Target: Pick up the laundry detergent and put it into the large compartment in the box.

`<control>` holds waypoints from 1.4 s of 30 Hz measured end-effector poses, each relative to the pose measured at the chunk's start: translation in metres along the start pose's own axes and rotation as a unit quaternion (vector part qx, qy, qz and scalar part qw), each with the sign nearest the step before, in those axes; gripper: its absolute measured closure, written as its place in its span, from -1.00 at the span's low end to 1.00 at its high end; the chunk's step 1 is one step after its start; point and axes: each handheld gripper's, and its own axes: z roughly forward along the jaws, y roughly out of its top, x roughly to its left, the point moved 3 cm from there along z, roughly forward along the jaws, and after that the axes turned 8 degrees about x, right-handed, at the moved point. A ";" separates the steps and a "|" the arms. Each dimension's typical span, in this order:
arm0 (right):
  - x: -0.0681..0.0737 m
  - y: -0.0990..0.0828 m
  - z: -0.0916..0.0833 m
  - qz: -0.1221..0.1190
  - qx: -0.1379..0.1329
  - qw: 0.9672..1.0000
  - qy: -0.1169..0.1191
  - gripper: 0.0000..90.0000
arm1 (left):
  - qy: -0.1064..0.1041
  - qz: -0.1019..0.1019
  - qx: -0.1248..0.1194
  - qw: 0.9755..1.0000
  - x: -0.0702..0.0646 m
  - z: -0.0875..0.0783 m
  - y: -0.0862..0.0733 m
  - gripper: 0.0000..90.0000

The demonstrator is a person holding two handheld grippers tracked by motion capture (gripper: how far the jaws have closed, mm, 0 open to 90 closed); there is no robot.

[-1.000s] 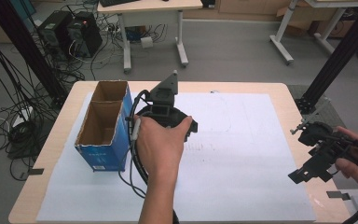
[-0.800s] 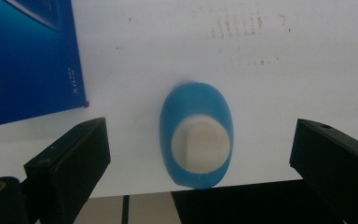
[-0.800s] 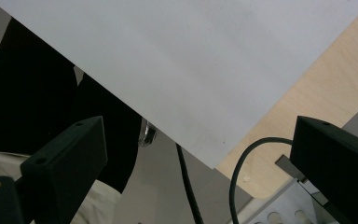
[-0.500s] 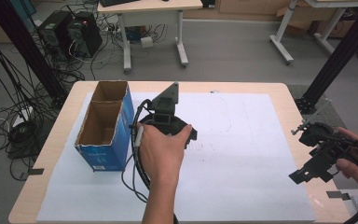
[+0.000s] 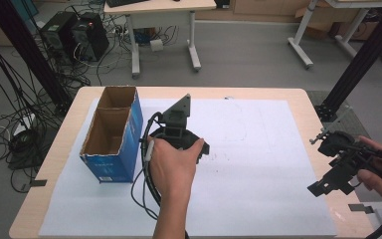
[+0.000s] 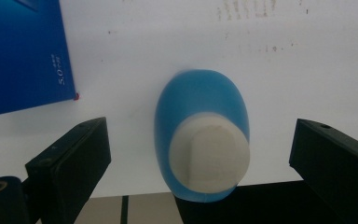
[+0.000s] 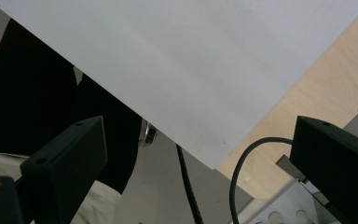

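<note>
Left gripper (image 5: 176, 130): it is held over the white paper sheet (image 5: 258, 149), just right of the blue carton. In the left gripper view its two black jaws stand wide apart and nothing is between their pads yet.
Blue object (image 6: 202, 135): a rounded blue thing with a flat cream-coloured end, which lies on the white sheet between the two jaws of the left gripper, touching neither. I cannot tell what it is exactly. In the high view the hand and gripper cover it.
Blue carton (image 5: 112, 134): it stands open at the top, with two compartments, near the left edge of the table (image 5: 298, 102). Its blue wall also shows at the upper left of the left gripper view, close to the blue object but apart from it.
Right gripper (image 5: 339, 168): it is held near the right edge of the table, well apart from the work. Its jaws are wide and empty in the right gripper view.
Step in hand: I judge that this is the approach for a grasp; the left gripper is lined up around the blue object but has not closed.
Next move: it probably needs a small lowering so the pads reach the sides of the object, then closing. The rounded shape may slip, so the jaws should meet it at the widest part.
</note>
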 end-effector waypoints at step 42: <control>0.000 0.001 -0.004 -0.002 -0.009 1.000 0.002 -0.92 | 0.020 0.008 0.008 1.000 -0.011 0.026 0.004 -0.17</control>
